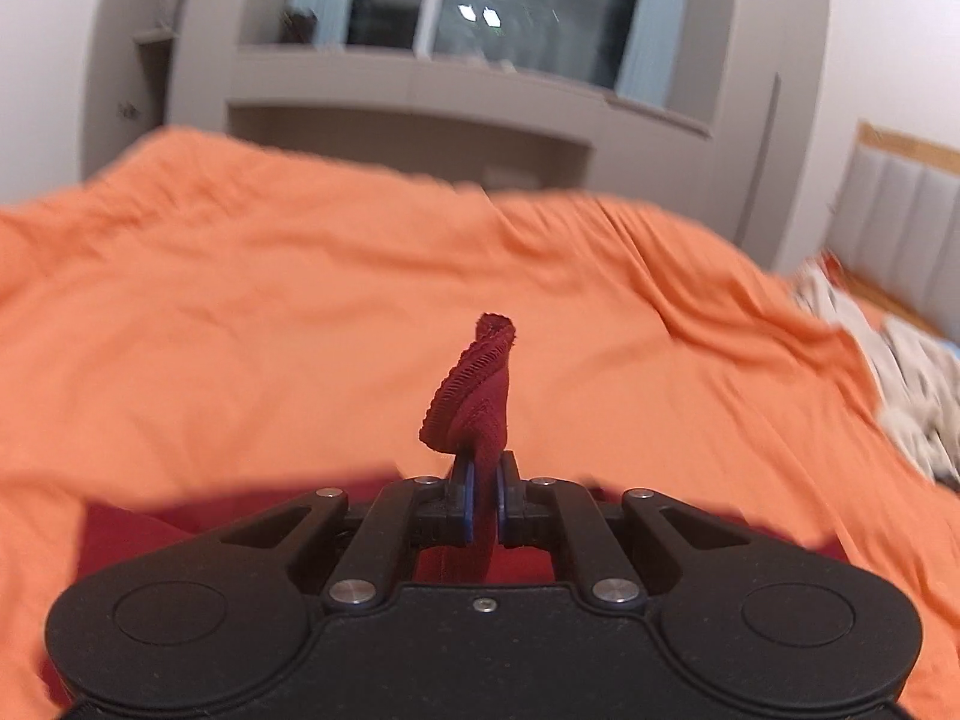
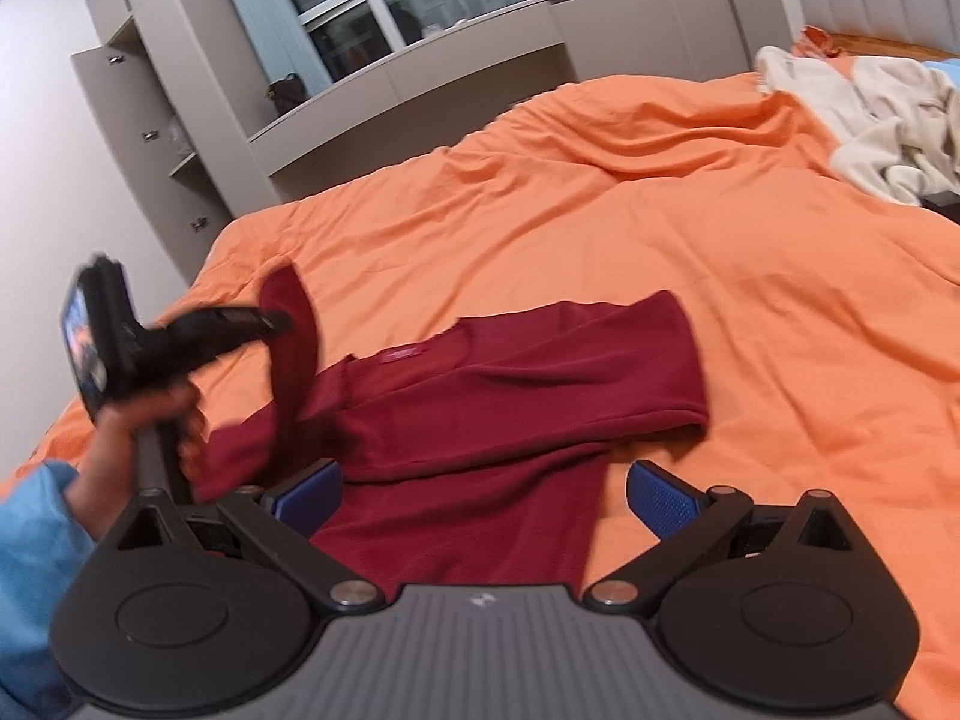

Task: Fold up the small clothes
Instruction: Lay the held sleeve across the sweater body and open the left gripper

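We note the left gripper (image 1: 485, 495) pinching the sleeve (image 1: 471, 402) of the red shirt (image 2: 510, 384), lifted left of the body on the orange bedcover (image 2: 720, 240). Right gripper (image 2: 483, 495), jaws spread, hovers nearer the hem.

Left tool (image 1: 485, 498): fingers nearly together, blue pads (image 1: 467, 501) pinching a strip of dark red cloth (image 1: 474, 402) that sticks up past the tips. In the right wrist view it is raised at the left, gripped by the person's left hand (image 2: 141, 432), light blue cuff at the wrist. Right tool (image 2: 483, 495): fingers spread wide, blue pads (image 2: 663, 498) apart, nothing between them.
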`<state>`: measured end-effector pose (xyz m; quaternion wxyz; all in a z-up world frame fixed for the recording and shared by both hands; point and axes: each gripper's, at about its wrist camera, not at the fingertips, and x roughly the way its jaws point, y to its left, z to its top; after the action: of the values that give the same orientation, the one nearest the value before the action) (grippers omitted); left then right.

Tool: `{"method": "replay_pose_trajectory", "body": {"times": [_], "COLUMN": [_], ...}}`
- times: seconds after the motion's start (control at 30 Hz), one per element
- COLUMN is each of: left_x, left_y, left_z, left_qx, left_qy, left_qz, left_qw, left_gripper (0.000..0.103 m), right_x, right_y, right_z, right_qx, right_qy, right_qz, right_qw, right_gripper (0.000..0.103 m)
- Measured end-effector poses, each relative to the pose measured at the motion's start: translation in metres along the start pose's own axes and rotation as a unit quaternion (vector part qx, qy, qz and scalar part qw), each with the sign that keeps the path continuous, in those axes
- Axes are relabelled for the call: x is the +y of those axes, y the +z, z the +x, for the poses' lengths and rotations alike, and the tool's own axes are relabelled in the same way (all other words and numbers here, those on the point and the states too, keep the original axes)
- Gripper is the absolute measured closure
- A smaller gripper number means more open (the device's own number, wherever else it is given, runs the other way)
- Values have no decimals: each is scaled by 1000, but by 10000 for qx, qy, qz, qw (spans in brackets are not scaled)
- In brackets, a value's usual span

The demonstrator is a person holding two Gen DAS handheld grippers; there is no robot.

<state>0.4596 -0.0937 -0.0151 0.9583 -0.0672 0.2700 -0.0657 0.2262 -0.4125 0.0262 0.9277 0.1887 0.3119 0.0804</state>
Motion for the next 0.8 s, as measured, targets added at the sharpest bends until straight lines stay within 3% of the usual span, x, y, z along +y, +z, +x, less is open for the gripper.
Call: {"method": "replay_pose_trajectory", "body": {"times": [0.1, 0.2, 0.37, 0.53, 0.63, 0.8], "left_x": [-14, -24, -21, -5, 9, 54], "left_y": [-24, -41, -44, -30, -21, -7], "left_z": [21, 32, 24, 0, -17, -50], "left_qx": [423, 795, 1055, 1187, 1147, 1001], "left_qy": [-267, -468, -748, -902, -812, -221], "left_qz": [19, 92, 142, 196, 302, 510], "left_qw": [9987, 9957, 9915, 9886, 9896, 9934], "left_gripper": [95, 86, 48, 28, 20, 5], "right_x": [-8, -11, -14, -9, -3, 6], "right_y": [-1, -2, -4, -10, -15, -17], "right_z": [-4, -3, 3, 15, 22, 40], "right_qx": [-9, 5, 45, 171, 256, 394], "right_qy": [-89, -128, -103, -19, -21, 86], "right_qz": [53, 87, 189, 178, 93, -21], "right_qw": [9999, 9999, 9998, 9997, 9996, 9992], "right_gripper": [0, 0, 0, 0, 0, 0]}}
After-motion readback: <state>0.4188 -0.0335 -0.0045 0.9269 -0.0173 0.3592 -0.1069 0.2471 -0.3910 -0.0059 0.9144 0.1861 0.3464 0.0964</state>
